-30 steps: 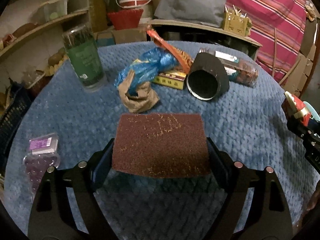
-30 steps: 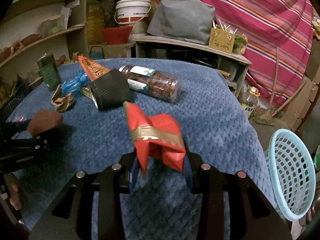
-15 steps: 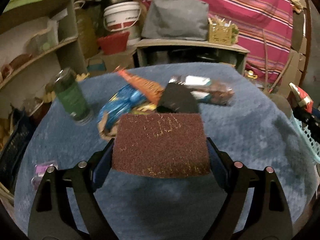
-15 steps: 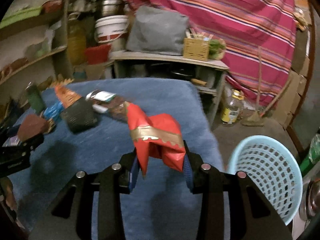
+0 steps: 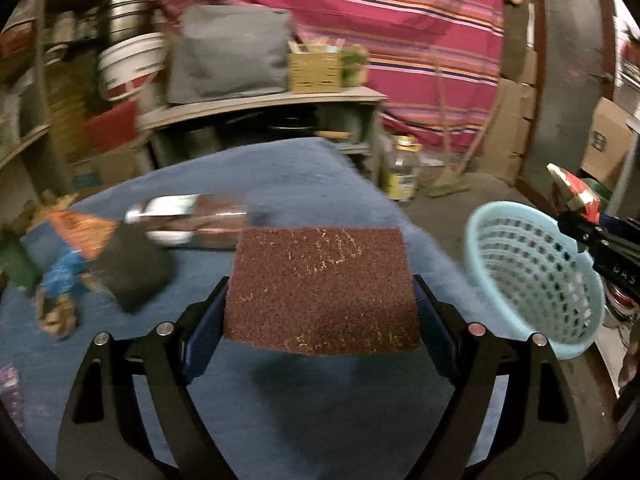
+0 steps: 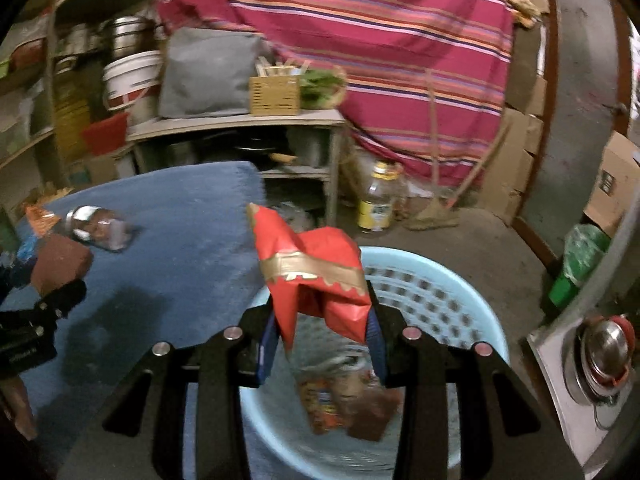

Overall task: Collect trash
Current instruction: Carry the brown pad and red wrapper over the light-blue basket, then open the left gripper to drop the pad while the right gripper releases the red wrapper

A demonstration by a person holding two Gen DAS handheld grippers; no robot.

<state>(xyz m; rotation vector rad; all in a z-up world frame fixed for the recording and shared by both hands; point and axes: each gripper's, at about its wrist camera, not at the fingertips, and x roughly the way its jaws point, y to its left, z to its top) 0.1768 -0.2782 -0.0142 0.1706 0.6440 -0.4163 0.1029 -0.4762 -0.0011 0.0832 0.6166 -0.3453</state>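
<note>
Right gripper (image 6: pixel 322 332) jaws clamp crumpled red-and-gold paper wrapper (image 6: pixel 312 276) over round light-blue perforated plastic basket (image 6: pixel 472 300); blurred wrappers (image 6: pixel 344 404) lie inside. Left gripper (image 5: pixel 320 312) jaws hold flat brown scouring pad (image 5: pixel 320 288) above blue-covered worktop (image 5: pixel 280 176), left of basket.

The room is dim and warm-toned, and both views are smeared with motion blur: the jar (image 5: pixel 192 222) lying on the blue table (image 5: pixel 248 168) and the shelves (image 6: pixel 36 100) at the left are streaked soft. What each pair of tongs holds stays fairly sharp, and dark shadows fall on the table cover just below. The fisheye bends the striped cloth (image 6: pixel 392 32) and blackens the corners.
</note>
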